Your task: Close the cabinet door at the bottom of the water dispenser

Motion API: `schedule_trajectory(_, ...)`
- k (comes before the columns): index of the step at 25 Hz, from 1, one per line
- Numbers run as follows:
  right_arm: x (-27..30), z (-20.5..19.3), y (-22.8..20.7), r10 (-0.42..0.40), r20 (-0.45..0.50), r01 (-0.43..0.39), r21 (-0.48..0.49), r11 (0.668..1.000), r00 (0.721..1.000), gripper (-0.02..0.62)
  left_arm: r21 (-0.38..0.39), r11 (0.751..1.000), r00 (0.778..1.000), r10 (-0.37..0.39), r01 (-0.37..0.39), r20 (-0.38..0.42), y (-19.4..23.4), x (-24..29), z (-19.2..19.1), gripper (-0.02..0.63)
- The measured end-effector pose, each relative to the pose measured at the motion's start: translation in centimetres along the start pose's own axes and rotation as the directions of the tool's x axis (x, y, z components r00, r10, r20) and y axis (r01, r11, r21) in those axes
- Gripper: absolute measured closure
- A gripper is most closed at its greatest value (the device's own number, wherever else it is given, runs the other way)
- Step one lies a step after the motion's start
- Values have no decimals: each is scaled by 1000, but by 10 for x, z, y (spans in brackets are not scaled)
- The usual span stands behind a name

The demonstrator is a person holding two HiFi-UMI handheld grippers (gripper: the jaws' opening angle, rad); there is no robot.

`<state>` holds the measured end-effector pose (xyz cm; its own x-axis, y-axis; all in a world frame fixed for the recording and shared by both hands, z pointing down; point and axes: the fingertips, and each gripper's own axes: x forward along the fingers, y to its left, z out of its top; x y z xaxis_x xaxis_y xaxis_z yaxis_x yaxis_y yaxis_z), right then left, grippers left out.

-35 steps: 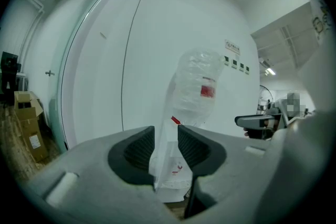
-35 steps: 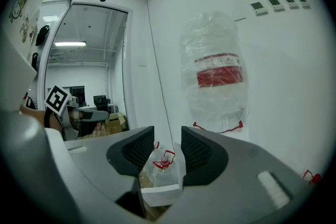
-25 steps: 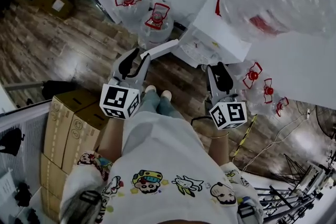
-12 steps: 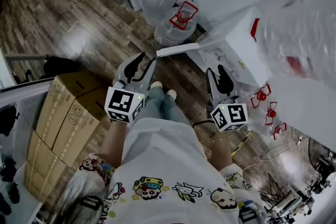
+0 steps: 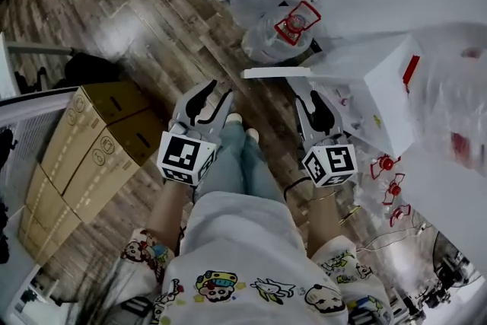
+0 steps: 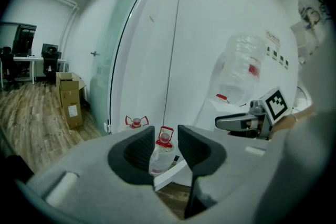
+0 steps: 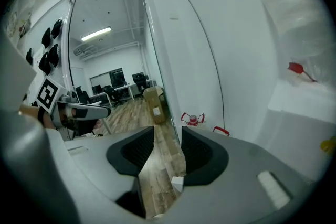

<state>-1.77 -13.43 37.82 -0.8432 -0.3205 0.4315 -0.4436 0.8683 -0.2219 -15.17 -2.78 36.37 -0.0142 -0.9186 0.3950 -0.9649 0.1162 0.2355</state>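
Two spread, empty: left hand-held gripper point(image 5: 217, 97) and right hand-held gripper point(image 5: 310, 103). Cabinet door point(image 5: 278, 73) stands open at the water dispenser point(image 5: 365, 87) base, just ahead of both. Water jug point(image 5: 283, 30) sits behind the door.

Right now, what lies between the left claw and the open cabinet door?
Only bare wooden floor separates left claw from cabinet door, per the head view.
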Motion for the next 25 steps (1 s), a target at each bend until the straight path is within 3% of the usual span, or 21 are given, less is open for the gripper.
schedule_trajectory(13, 82, -104, -21, 13, -109, -12, 8, 1000, 994, 431, -79, 995, 998, 59, -61, -29, 36, 38, -99, 476)
schedule_trajectory(25, 171, -197, -20, 12, -227, -24, -49, 999, 974, 410, -152, 985, 996, 82, -86, -36, 68, 64, -170, 476)
